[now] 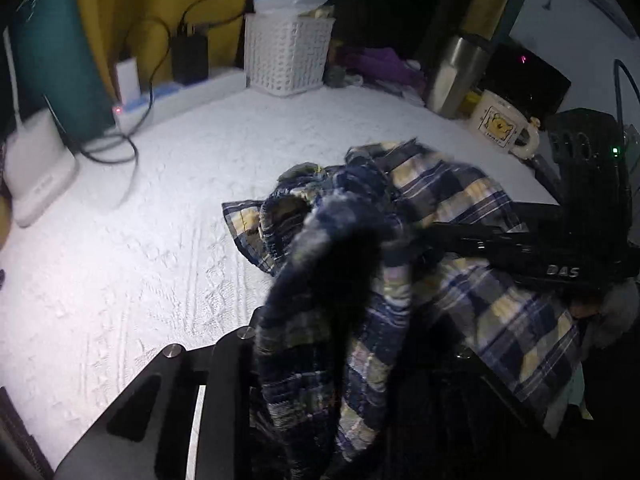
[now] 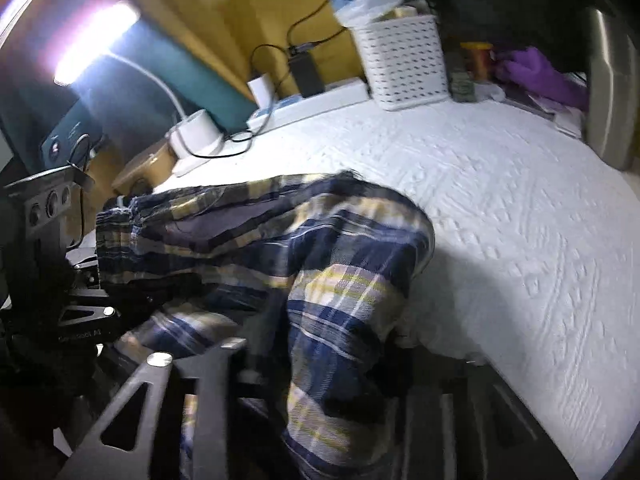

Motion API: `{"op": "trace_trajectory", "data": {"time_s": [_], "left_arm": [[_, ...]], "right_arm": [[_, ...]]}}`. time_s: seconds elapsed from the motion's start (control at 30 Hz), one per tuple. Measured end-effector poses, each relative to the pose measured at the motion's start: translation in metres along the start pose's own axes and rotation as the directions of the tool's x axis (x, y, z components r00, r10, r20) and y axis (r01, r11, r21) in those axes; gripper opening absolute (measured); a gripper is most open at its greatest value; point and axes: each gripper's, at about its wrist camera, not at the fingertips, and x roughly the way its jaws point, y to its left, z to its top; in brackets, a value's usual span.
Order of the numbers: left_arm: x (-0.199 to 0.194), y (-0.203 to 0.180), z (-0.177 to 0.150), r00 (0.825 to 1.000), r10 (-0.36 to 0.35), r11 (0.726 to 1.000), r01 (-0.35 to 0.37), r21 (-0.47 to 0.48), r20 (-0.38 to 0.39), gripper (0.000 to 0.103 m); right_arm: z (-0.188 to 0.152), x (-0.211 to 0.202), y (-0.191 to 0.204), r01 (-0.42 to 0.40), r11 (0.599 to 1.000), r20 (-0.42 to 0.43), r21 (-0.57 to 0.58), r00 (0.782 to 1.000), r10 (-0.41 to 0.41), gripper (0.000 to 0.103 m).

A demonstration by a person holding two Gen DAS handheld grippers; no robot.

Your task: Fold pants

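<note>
The blue, yellow and white plaid pants (image 1: 452, 192) lie bunched on the white textured bedspread (image 1: 160, 220). In the left wrist view a thick fold of them rises between the fingers of my left gripper (image 1: 332, 360), which is shut on the cloth; its right finger is hidden under fabric. The right gripper's black body (image 1: 580, 208) reaches in from the right over the pants. In the right wrist view the pants (image 2: 320, 232) hang in a hump on the bedspread (image 2: 520, 220), and my right gripper (image 2: 320, 364) is shut on a fold. The left gripper's body (image 2: 60, 264) shows at the left.
At the back stand a white woven basket (image 1: 288, 56), a charger with cables (image 1: 188, 56) and a white lamp base (image 1: 36, 168). A steel tumbler (image 1: 456, 76) and a cream mug (image 1: 504, 124) stand back right. Purple cloth (image 2: 540, 76) lies behind.
</note>
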Motion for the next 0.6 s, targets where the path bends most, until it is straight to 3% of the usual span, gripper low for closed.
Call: {"op": "trace_trajectory", "data": {"time_s": [0.2,0.3,0.6], "left_arm": [[-0.033,-0.011,-0.002,0.993,0.013,1.0,-0.015,0.018,0.116,0.02],[-0.063,-0.02,-0.003,0.978,0.019,0.999,-0.027,0.035,0.206,0.02],[-0.129,-0.036,-0.011,0.93,0.033,0.998,-0.05,0.038,0.367,0.02]], "right_arm": [[-0.001,-0.032,0.023,0.027,0.998,0.076,-0.048,0.997,-0.024,0.025],[0.002,-0.054,0.038,0.044,0.996,0.128,-0.078,0.991,-0.034,0.025],[0.007,-0.114,0.088,0.08,0.983,0.259,-0.168,0.965,-0.034,0.025]]}}
